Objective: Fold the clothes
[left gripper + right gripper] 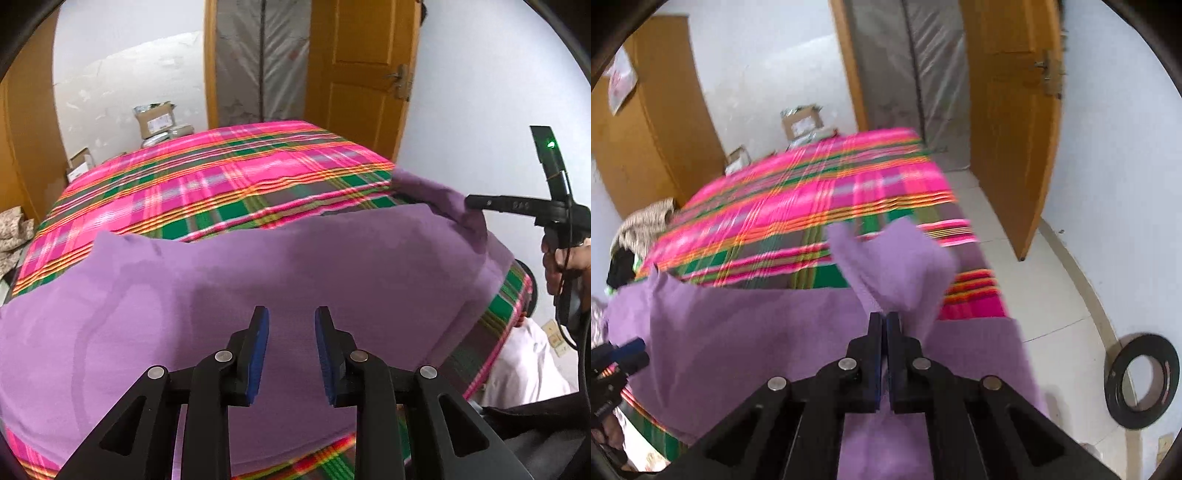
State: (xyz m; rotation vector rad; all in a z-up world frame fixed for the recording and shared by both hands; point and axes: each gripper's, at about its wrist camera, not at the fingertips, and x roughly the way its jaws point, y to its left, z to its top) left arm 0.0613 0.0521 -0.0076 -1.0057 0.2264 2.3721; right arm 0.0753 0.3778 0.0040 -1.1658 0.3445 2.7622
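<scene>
A purple garment (258,277) lies spread across the near end of a bed covered by a pink and green plaid sheet (221,173). My left gripper (291,314) hovers just above the garment's middle, open, with nothing between its blue pads. At the bed's right edge my right gripper (467,202) is shut on a sleeve-like flap of the garment. In the right wrist view the right gripper (885,315) pinches that flap (901,266), which stands lifted and bunched above the flat purple garment (738,325). The left gripper (628,354) shows at the left edge.
An open wooden door (362,74) and a plastic-covered doorway stand beyond the bed. Cardboard boxes (155,118) sit by the far wall. A black ring (1141,380) leans on the right wall. A wardrobe (653,129) and piled clothes (646,221) are at left.
</scene>
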